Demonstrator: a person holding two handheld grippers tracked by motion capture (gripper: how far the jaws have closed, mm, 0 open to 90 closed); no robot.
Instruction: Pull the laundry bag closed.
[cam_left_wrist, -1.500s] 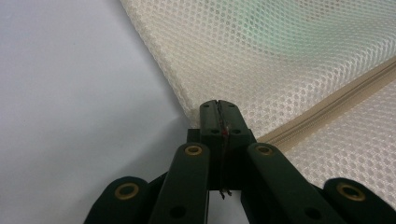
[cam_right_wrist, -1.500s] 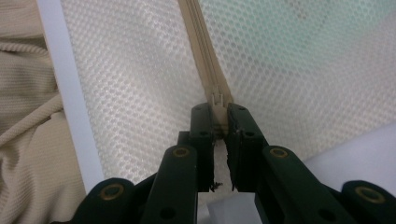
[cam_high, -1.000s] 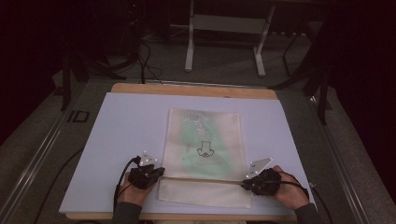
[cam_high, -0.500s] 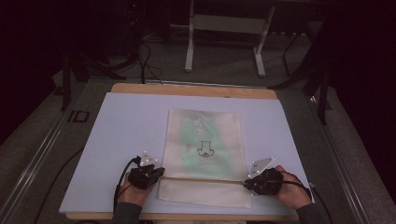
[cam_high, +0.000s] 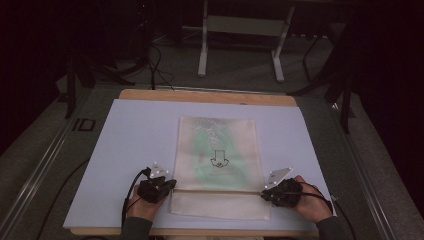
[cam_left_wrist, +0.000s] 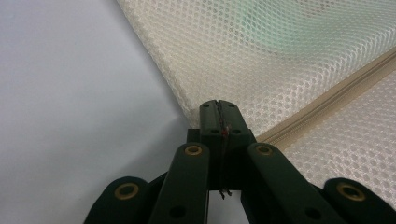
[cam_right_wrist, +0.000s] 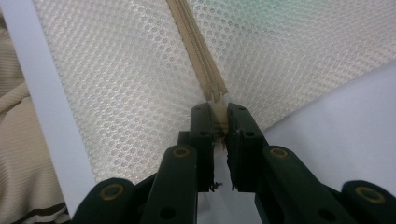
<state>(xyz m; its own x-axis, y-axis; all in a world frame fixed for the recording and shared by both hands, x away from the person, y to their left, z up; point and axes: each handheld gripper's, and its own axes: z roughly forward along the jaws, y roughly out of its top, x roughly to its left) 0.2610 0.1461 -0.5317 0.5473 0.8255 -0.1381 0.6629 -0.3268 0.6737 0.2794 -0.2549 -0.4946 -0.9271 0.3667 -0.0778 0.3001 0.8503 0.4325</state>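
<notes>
A cream mesh bag (cam_high: 220, 150) lies flat on a white board (cam_high: 130, 135), with something green inside and a black arrow mark on it. A tan zipper (cam_high: 220, 190) crosses it near the front. My left gripper (cam_high: 170, 184) is at the bag's left edge by the zipper's end. In the left gripper view the jaws (cam_left_wrist: 218, 106) are pressed together on the mesh edge (cam_left_wrist: 261, 51), beside the zipper (cam_left_wrist: 327, 98). My right gripper (cam_high: 265, 194) is at the zipper's right end. In the right gripper view it (cam_right_wrist: 219, 114) is shut on the zipper's end (cam_right_wrist: 196, 46).
The board rests on a wooden table top (cam_high: 210, 96). Beyond it, on the dark floor, stand a metal frame (cam_high: 240, 30) and cables (cam_high: 155, 65). A beige knitted cloth (cam_right_wrist: 18, 140) shows past the board's front edge in the right gripper view.
</notes>
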